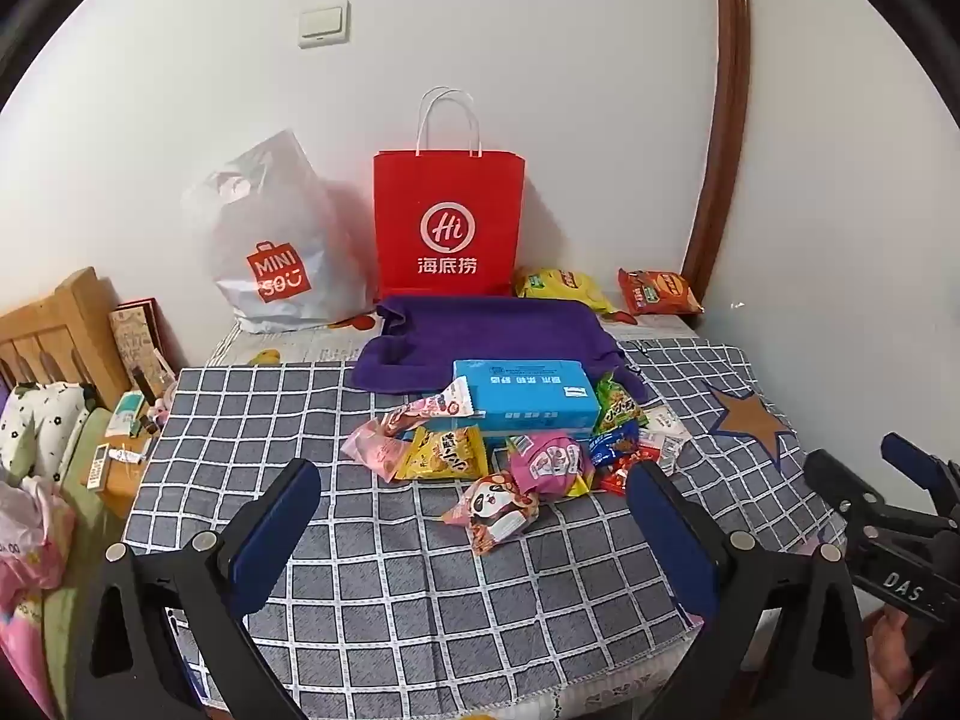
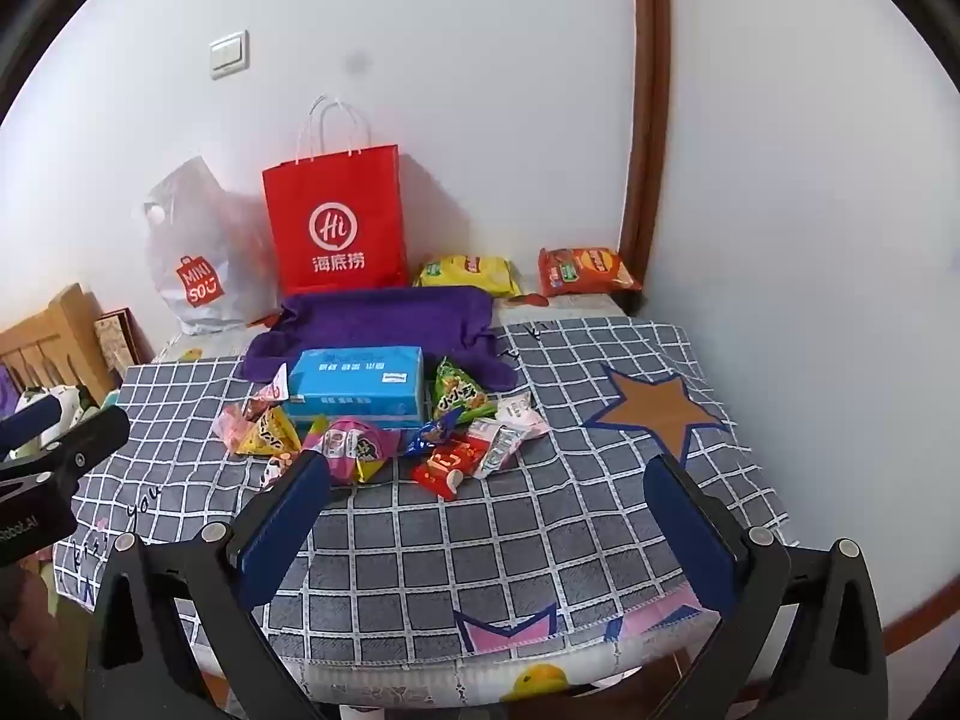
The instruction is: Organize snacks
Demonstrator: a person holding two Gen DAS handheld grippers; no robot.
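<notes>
A pile of small snack packets [image 1: 516,456] [image 2: 384,438] lies on the checked tablecloth in front of a blue box [image 1: 522,399] [image 2: 357,387]. A panda packet [image 1: 498,510] is nearest my left gripper. A purple towel [image 1: 492,336] [image 2: 384,324] lies behind the box. A yellow chip bag [image 1: 564,288] [image 2: 468,273] and an orange chip bag [image 1: 657,291] [image 2: 585,270] lie at the back. My left gripper [image 1: 474,483] is open and empty, just short of the pile. My right gripper [image 2: 489,474] is open and empty, near the pile's right side.
A red paper bag [image 1: 447,222] [image 2: 336,222] and a white Miniso plastic bag [image 1: 276,246] [image 2: 198,258] stand against the wall. A wooden bed frame [image 1: 54,330] and a cluttered side table [image 1: 120,450] are on the left. A brown door frame [image 1: 720,120] is on the right.
</notes>
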